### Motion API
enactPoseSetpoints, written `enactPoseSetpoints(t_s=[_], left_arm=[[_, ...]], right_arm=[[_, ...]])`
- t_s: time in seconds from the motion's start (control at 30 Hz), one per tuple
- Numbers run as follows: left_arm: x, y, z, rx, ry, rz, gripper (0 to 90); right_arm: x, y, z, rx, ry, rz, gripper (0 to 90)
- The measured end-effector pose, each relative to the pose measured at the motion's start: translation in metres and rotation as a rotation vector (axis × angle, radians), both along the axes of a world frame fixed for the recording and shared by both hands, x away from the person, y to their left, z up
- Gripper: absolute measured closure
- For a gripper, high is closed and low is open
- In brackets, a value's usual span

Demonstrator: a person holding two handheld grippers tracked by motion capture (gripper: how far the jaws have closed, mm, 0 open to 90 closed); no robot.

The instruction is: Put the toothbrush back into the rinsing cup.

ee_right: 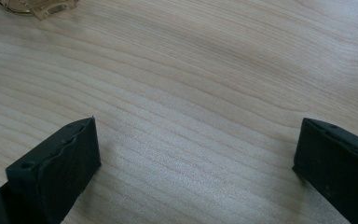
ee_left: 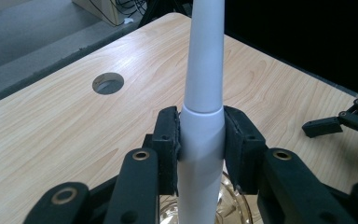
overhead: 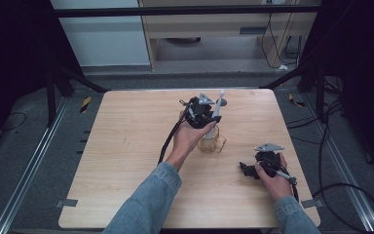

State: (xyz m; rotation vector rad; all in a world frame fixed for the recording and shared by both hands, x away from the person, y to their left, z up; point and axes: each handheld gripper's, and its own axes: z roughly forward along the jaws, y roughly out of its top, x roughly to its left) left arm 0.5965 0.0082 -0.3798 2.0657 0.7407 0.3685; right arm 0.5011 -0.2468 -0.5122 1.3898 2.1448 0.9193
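A tall white tapered rod (ee_left: 204, 74) stands upright with its lower end in a clear amber glass mug (overhead: 212, 141) near the middle of the wooden table (overhead: 126, 146). My left gripper (ee_left: 200, 144) is shut on the rod's thicker lower section, both black pads pressing its sides; in the high view the left gripper (overhead: 202, 114) sits just above the mug (ee_left: 230, 207). My right gripper (overhead: 247, 169) rests low on the table at the right front, and its jaws (ee_right: 191, 163) stand wide apart with bare wood between them.
A round cable hole (ee_left: 108, 83) lies in the tabletop beyond the rod. A corner of the amber mug (ee_right: 37, 7) shows at the top left of the right gripper view. Cables (overhead: 350, 195) trail off the table's right side.
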Motion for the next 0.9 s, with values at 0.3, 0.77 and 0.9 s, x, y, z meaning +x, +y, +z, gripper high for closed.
enactPoseSetpoints(t_s=[0.3,0.77,0.9], left_arm=[[0.0,-0.001,-0.004,0.007,0.015,0.001,67.6],[0.001,0.0,-0.015,0.023,0.036,0.008,67.5],[0.002,-0.001,-0.016,0.031,0.039,0.007,67.5]], right_arm=[[0.0,0.0,0.0,0.0,0.0,-0.001,0.4],[0.0,0.0,0.0,-0.004,0.0,-0.001,0.4],[0.0,0.0,0.0,-0.004,0.0,-0.001,0.4]])
